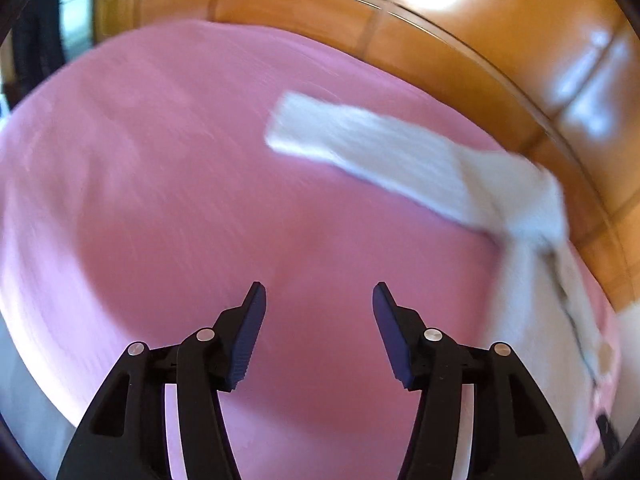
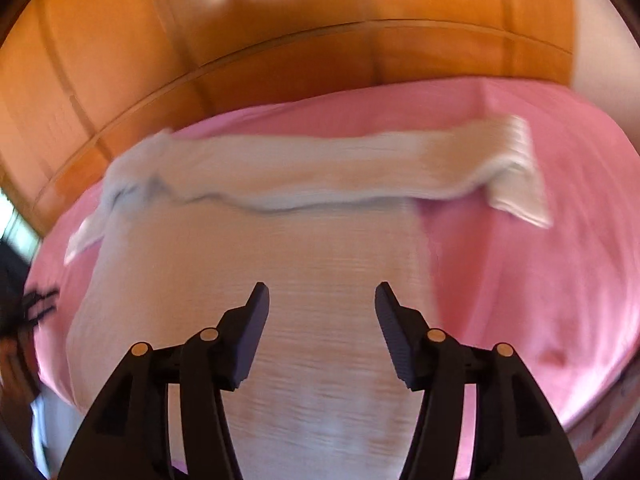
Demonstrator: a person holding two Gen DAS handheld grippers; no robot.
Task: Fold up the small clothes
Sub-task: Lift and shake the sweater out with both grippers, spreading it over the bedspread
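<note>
A white ribbed garment (image 2: 280, 280) lies spread on a pink sheet (image 2: 520, 280), its long sleeves stretched across the far side. In the left wrist view the same white garment (image 1: 400, 152) shows at the right, one sleeve reaching toward the middle of the pink sheet (image 1: 160, 180). My left gripper (image 1: 319, 292) hangs open over bare pink sheet, left of the garment, nothing between its fingers. My right gripper (image 2: 322, 292) stands open above the garment's body, its pads apart and gripping nothing. Both views are motion-blurred.
A glossy wooden wardrobe (image 2: 280, 40) rises close behind the bed; in the left wrist view the wooden wardrobe (image 1: 500, 40) runs along the far and right side. A dark shape (image 2: 24, 312) sits at the left edge of the right wrist view.
</note>
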